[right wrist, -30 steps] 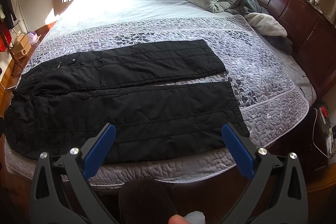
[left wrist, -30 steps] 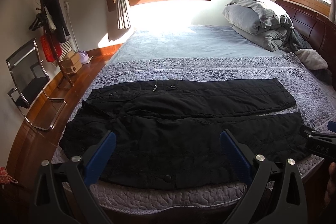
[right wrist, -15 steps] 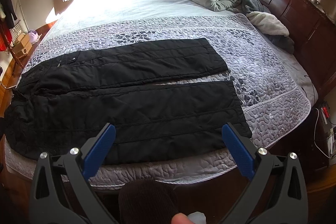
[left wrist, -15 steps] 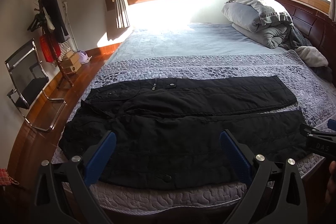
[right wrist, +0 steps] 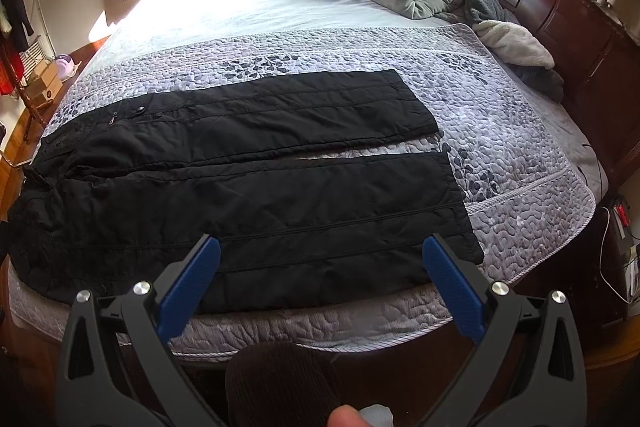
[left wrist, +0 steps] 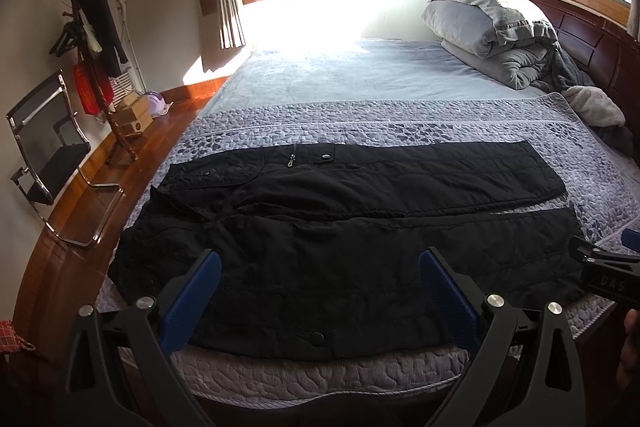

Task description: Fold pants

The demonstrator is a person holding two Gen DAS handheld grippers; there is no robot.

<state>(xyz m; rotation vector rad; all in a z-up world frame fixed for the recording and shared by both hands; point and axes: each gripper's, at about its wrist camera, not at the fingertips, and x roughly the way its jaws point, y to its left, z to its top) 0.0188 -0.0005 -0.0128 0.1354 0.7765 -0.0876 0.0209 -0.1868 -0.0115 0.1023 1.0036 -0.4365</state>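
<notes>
The black pants [left wrist: 340, 247] lie flat on the bed [left wrist: 360, 99]; left tongs [left wrist: 320, 267] and right tongs [right wrist: 322, 255] are wide open, holding nothing

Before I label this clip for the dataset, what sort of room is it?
A bedroom, most likely in a home. A wide bed with a dark wooden headboard fills the view, a folded duvet sits by it, and a coat stand is in the corner. Black pants lie flat on the bed.

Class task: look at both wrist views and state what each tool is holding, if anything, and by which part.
Nothing is held. The left tool and right tool both stand open above the pants, touching no part.
</notes>
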